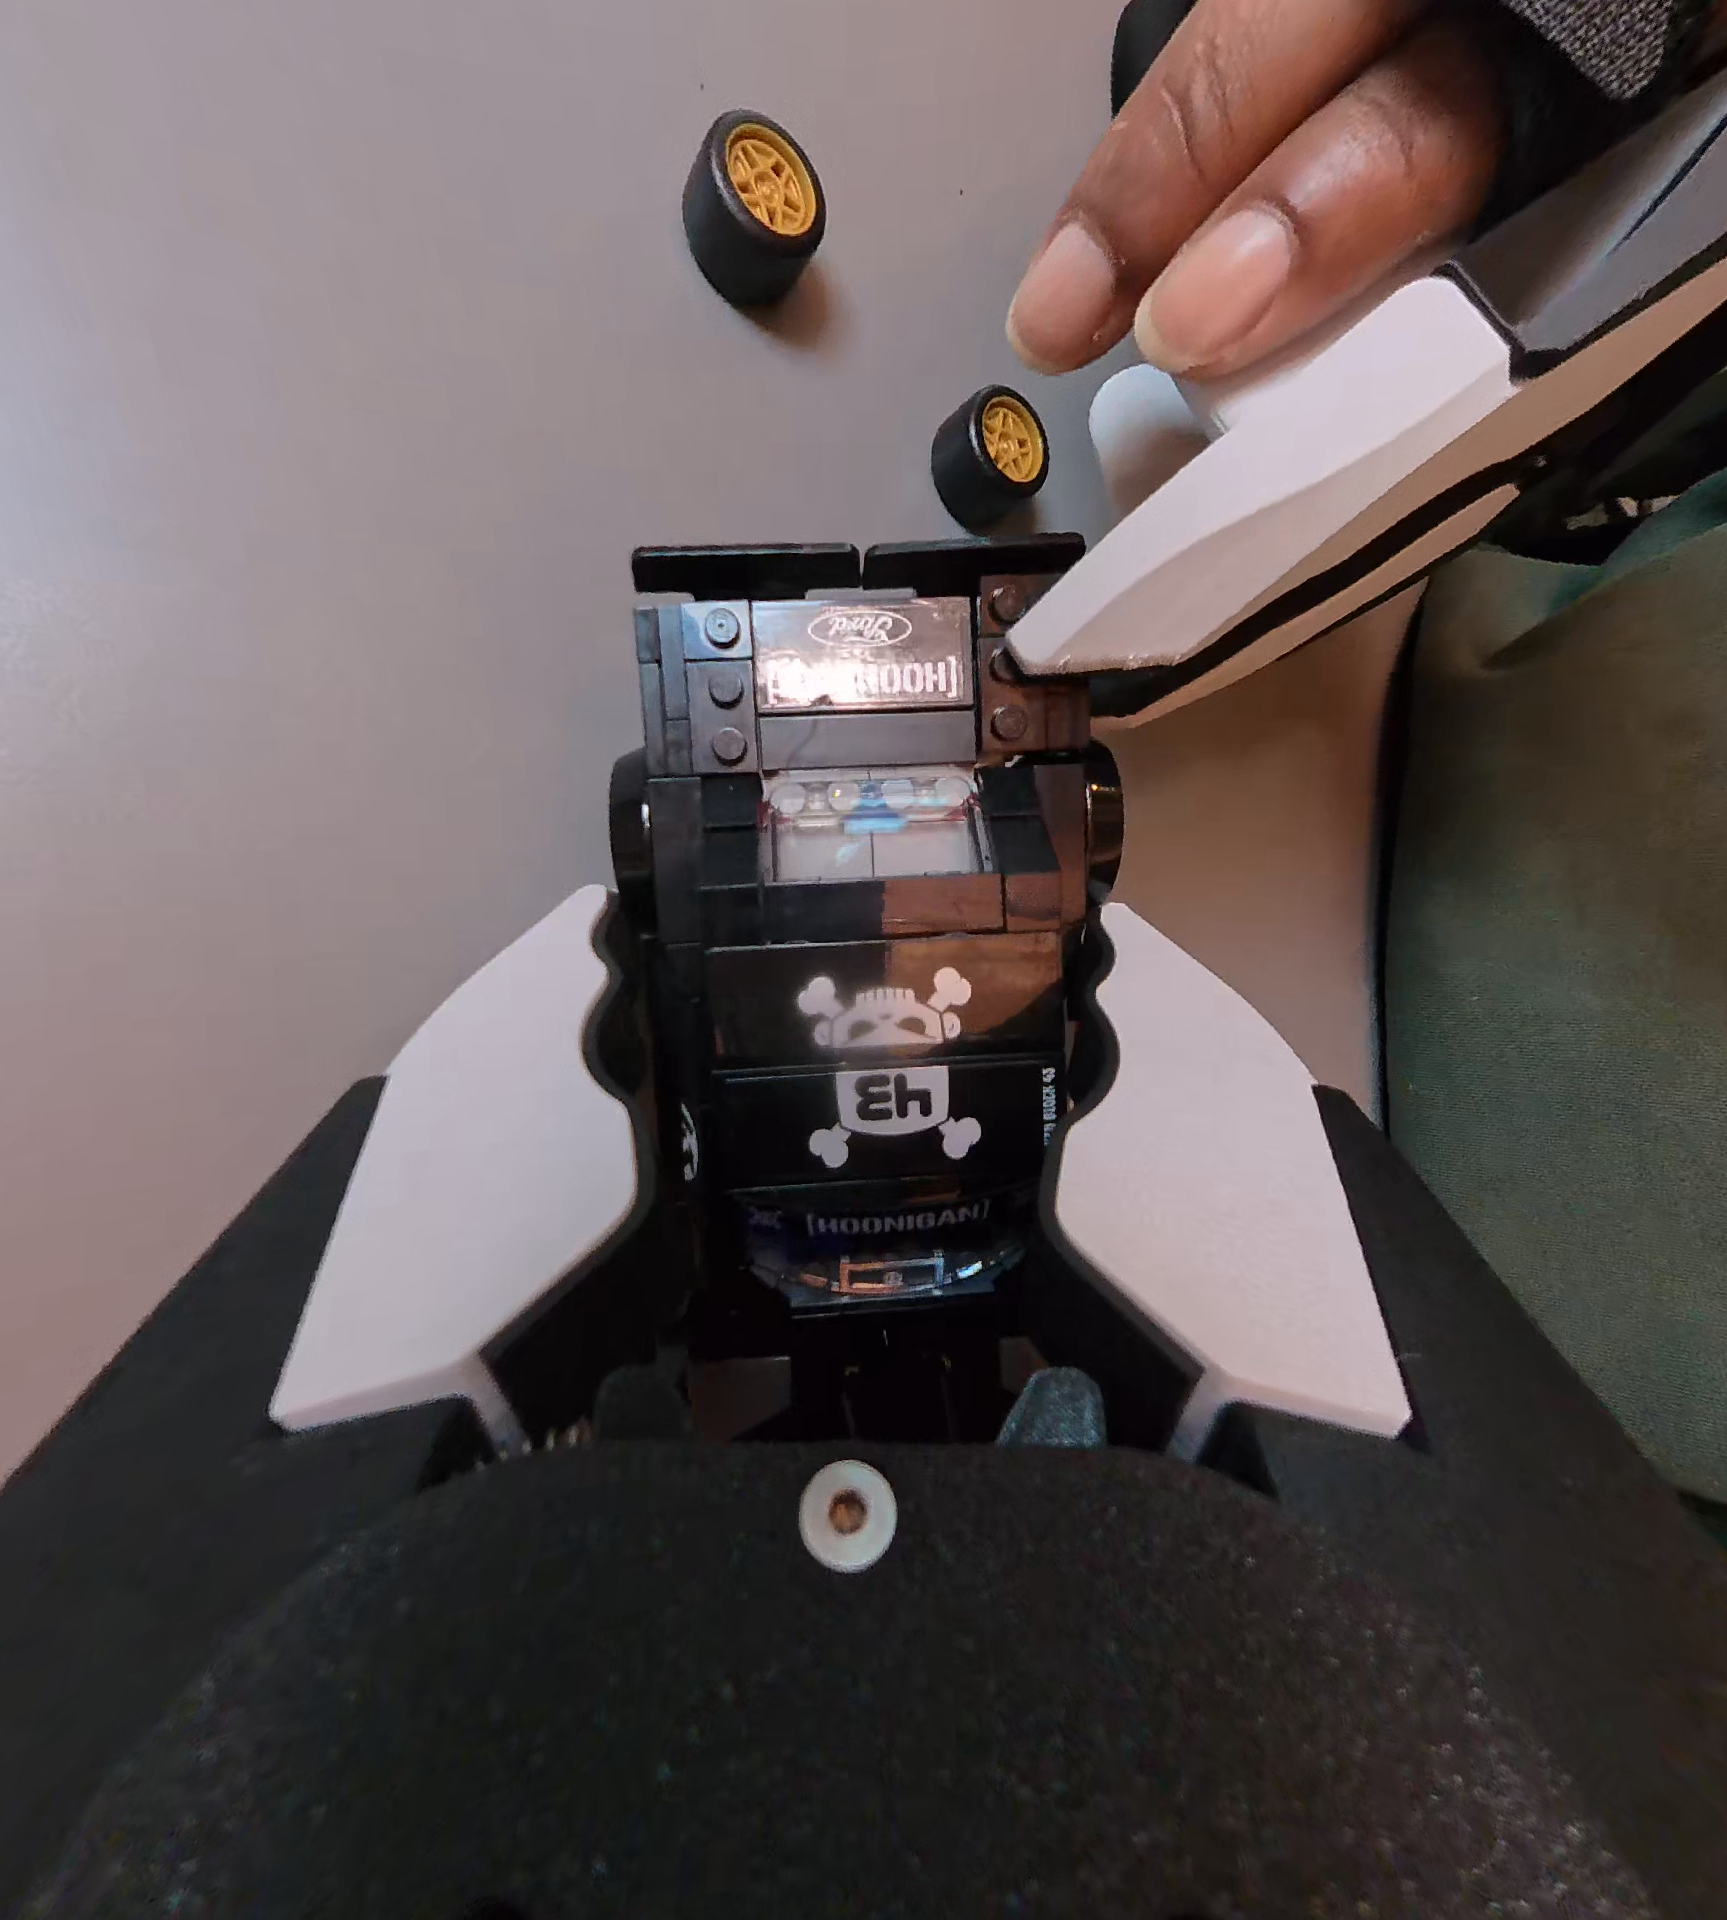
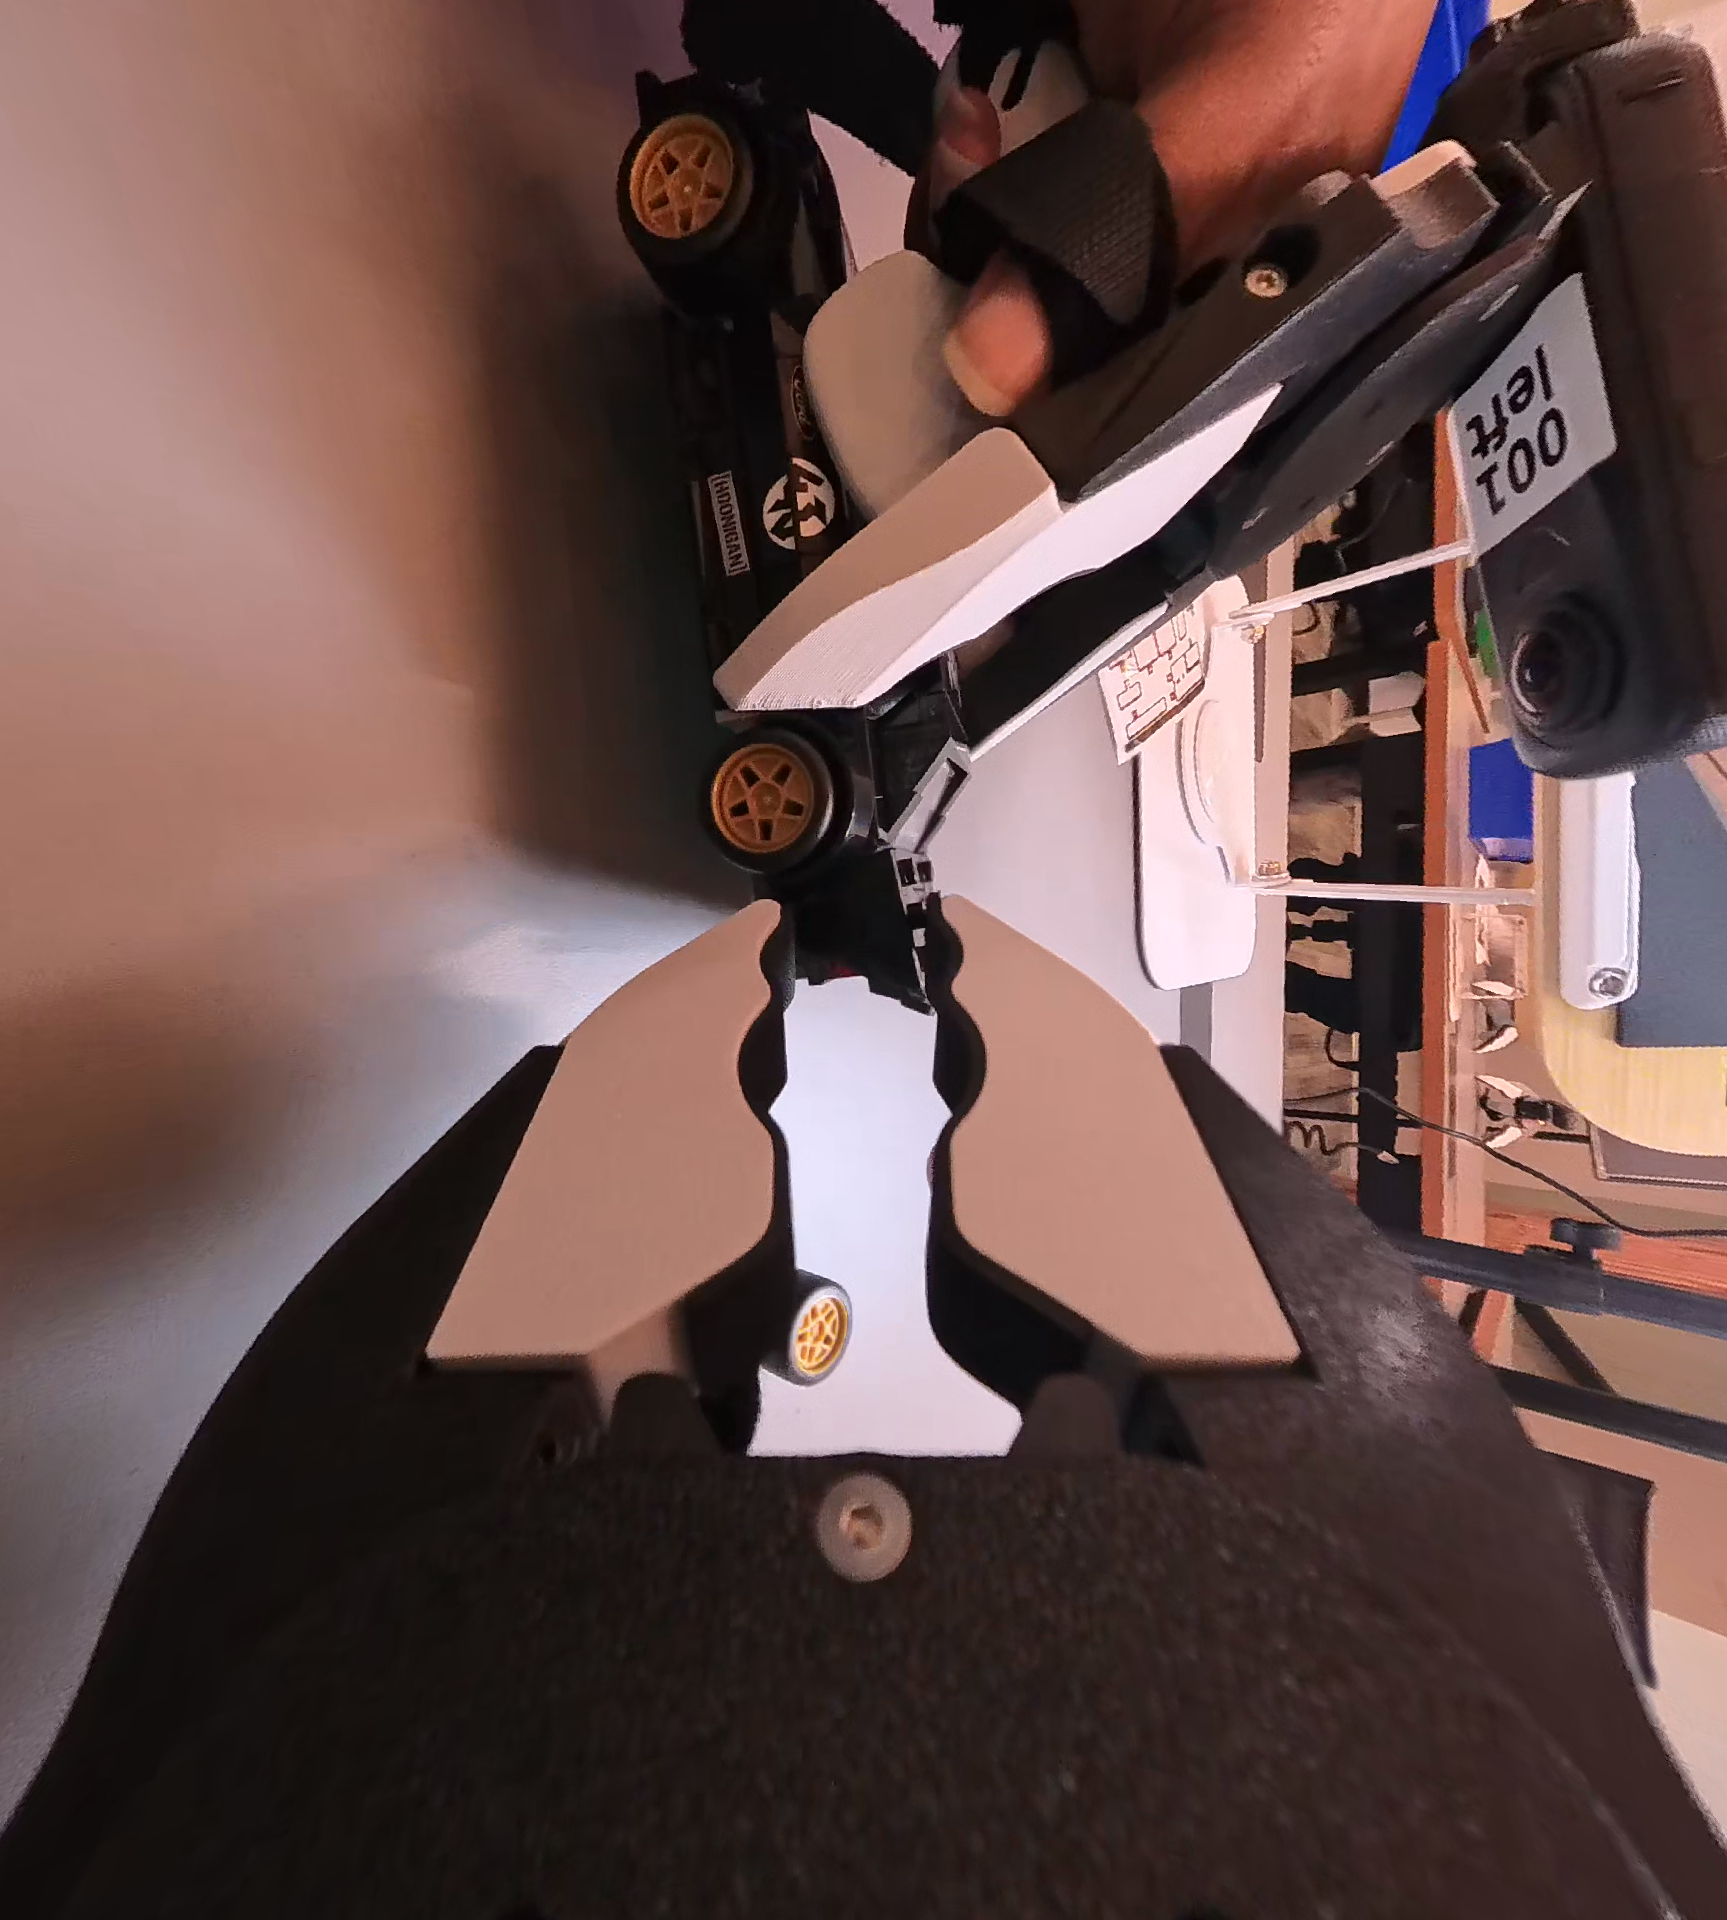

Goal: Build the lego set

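— How many wheels are counted?

— Two loose wheels are seen lying on the grey surface [image 1: 215, 520] in the left wrist view, one farther wheel [image 1: 753, 206] and one nearer wheel [image 1: 991, 454], both black with gold rims. In the right wrist view, two mounted wheels are shown on the car's side, an upper one [image 2: 690, 187] and a lower one [image 2: 776, 795].

— Where is the lego car [image 1: 869, 1039] held?

— It is clamped between the two white fingers of the left hand-held gripper [image 1: 854, 914], lifted off the surface. Its far end is pinched by the right hand-held gripper [image 2: 864, 935], whose fingers are closed on a small black section there.

— And the markings?

— A white skull-and-bones sticker [image 1: 880, 1013] is carried on the roof, with a second white emblem just behind it. More white printed strips are set on the windscreen and the far end. A pale tag [image 2: 1529, 426] with black characters is fixed to the left hand-held gripper. One hand [image 1: 1254, 208] is seen on each tool.
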Available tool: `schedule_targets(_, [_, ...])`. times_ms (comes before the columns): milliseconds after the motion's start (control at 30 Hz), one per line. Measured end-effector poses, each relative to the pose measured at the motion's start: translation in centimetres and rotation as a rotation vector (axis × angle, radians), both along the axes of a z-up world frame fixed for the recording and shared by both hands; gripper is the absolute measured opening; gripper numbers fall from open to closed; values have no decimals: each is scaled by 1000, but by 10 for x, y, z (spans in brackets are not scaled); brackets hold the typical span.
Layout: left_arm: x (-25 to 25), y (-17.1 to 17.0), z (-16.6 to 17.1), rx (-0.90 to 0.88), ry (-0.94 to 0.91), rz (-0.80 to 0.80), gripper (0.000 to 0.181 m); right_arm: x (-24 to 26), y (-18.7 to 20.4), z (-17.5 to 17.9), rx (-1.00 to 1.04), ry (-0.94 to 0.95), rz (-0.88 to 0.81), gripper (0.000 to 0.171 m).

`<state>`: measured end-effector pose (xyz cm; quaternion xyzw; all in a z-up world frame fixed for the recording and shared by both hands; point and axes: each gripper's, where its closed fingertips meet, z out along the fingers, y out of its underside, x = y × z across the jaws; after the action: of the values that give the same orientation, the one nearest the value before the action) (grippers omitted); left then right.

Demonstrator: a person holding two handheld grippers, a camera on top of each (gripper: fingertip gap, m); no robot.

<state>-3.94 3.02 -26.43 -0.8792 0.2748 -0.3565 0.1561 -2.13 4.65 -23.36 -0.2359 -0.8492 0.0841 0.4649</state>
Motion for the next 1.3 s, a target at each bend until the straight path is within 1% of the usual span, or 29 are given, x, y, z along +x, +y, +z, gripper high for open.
schedule_targets(367, [1,0,-4,50,61,11,82,4,-3,-5,-43,-15,8,24])
schedule_targets(700, [3,-1,-12,147,221,35,82,14,-6,-11,-44,15,-1,24])
schedule_targets(933, [4,-1,-18,206,338,37,81,27,-10,-13,-93,8,1,25])
schedule_targets(1100, [4,0,-21,228,414,45,81,25,-11,-17,-49,-19,-1,20])
schedule_targets(1233, [4,0,-21,236,406,59,81,25,-6,-27,19,-57,-17,19])
schedule_targets(1300, [4,0,-21,238,405,60,81,24,-6,-26,17,-57,-24,16])
